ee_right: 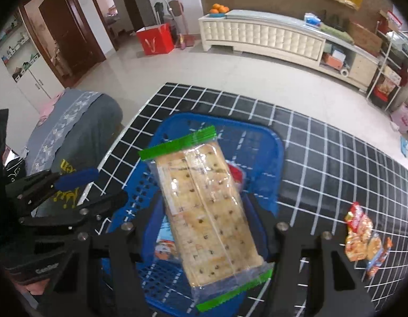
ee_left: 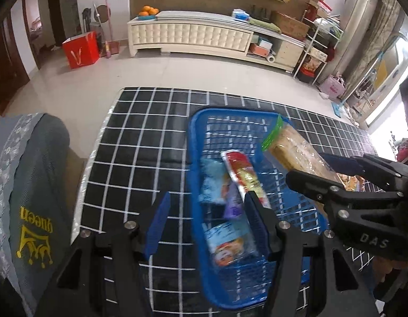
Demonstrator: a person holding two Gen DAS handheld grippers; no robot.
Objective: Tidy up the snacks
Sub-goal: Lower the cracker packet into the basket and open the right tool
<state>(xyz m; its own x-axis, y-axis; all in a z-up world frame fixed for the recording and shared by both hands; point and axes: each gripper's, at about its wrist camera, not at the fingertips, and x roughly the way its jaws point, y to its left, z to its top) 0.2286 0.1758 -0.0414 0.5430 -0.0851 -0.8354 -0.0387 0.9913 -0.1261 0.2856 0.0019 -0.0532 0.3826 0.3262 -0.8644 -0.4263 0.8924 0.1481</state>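
Cracker pack held over the blue basket

The right gripper [ee_right: 204, 227] pinches a clear cracker pack [ee_right: 204, 203] with green sealed ends, its blue pads pressed on the pack's two long sides. The pack hangs tilted above the basket [ee_right: 272, 142], one green end toward the far rim, the other near the camera. In the left wrist view the same pack [ee_left: 296, 150] juts out from the right gripper [ee_left: 336, 170] over the basket's right side.

The left gripper [ee_left: 206, 222] is spread, with nothing between its pads; it hovers over the basket's [ee_left: 196, 132] near left part. Through the gap one sees blurred snacks in the basket: a red packet [ee_left: 243, 171] lying lengthwise, and two light-blue packets [ee_left: 217, 185] beside and below it. Whether they touch each other I cannot tell, as they are blurred.

The basket stands on a black mat with a white grid [ee_left: 140, 142], which covers a table. On the mat to the right of the basket, well apart from it, lie more snack packets [ee_right: 362, 235], orange and red. A chair back in grey cloth [ee_left: 32, 185] with a yellow crown print stands just beside the table's left edge
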